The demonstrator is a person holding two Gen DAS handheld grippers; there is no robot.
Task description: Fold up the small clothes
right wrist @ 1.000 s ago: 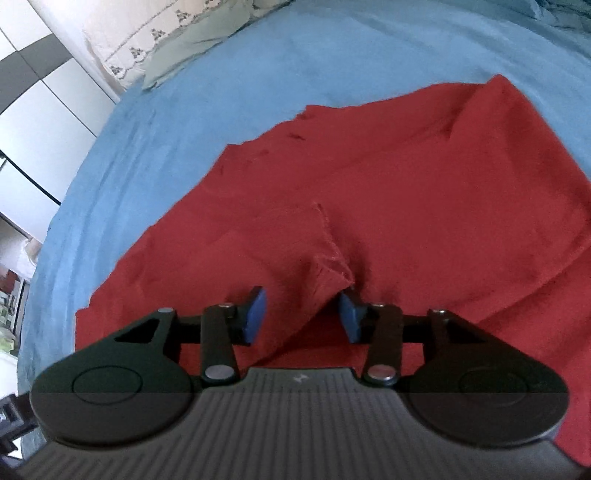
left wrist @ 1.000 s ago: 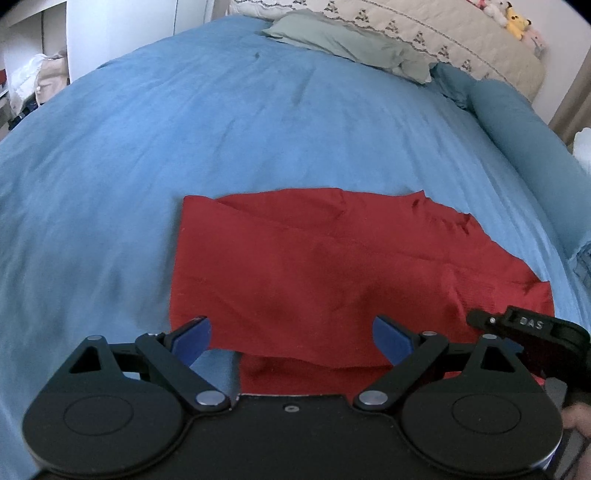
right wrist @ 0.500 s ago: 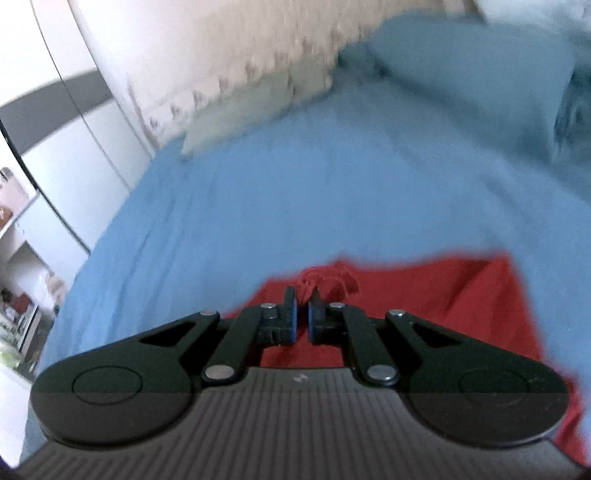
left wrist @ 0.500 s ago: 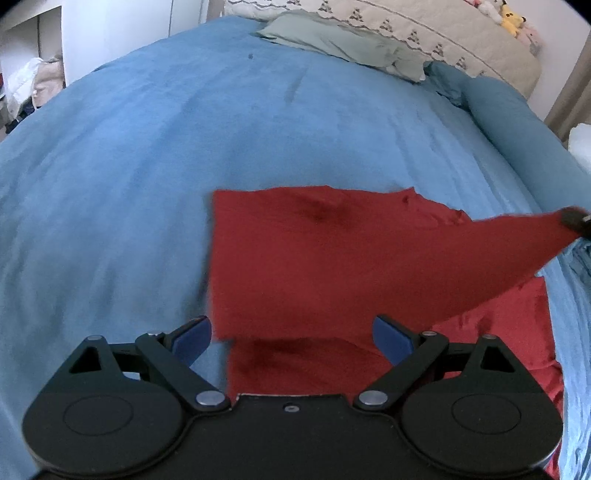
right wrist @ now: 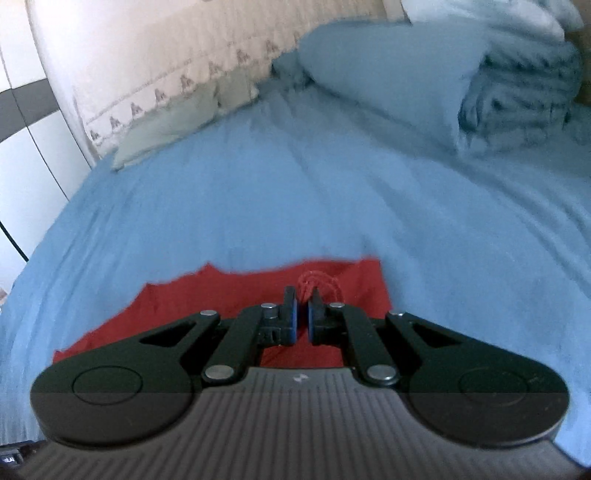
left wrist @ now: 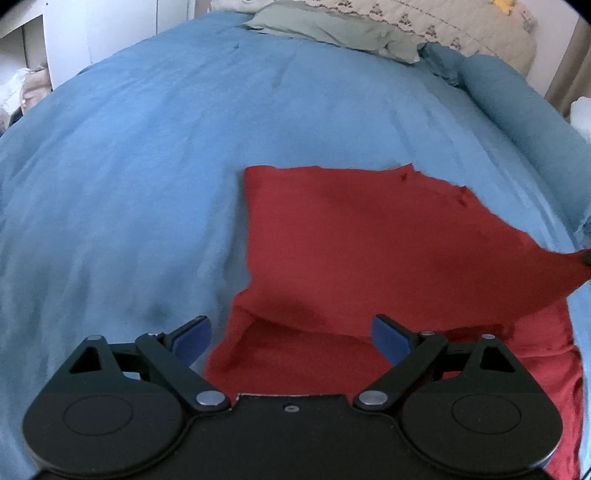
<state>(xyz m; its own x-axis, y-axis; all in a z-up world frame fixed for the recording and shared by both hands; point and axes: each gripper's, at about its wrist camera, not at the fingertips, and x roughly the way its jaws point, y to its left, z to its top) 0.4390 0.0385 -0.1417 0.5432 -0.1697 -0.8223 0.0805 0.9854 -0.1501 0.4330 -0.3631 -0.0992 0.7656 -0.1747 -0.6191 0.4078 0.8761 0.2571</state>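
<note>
A: Starting at the left of the left wrist view, what lies where?

B: Bare blue bedspread [left wrist: 122, 192] fills the left half. The left gripper [left wrist: 291, 339] sits at the bottom centre, jaws spread wide, holding nothing. The red garment [left wrist: 369, 240] lies straight ahead of it and runs off to the right.

A: Its long axis?

B: Across the frame, left to right. The left edge is a straight, near-vertical line at mid-frame; the right corner is pulled up into a taut point at the right edge.

A: Pulled by what?

B: By the right gripper [right wrist: 302, 317], I judge. In the right wrist view its jaws are nearly together, pinching a bunched bit of red cloth at lower centre.

A: So which is nearer the free cloth?

B: The left one. A loose flap lies just between its fingertips, over a second layer below.

A: How does the garment look?

B: Plain red, thin, partly doubled over, soft creases, ragged upper edge. A green pillow [left wrist: 332, 29] sits at the top, well apart.
</note>
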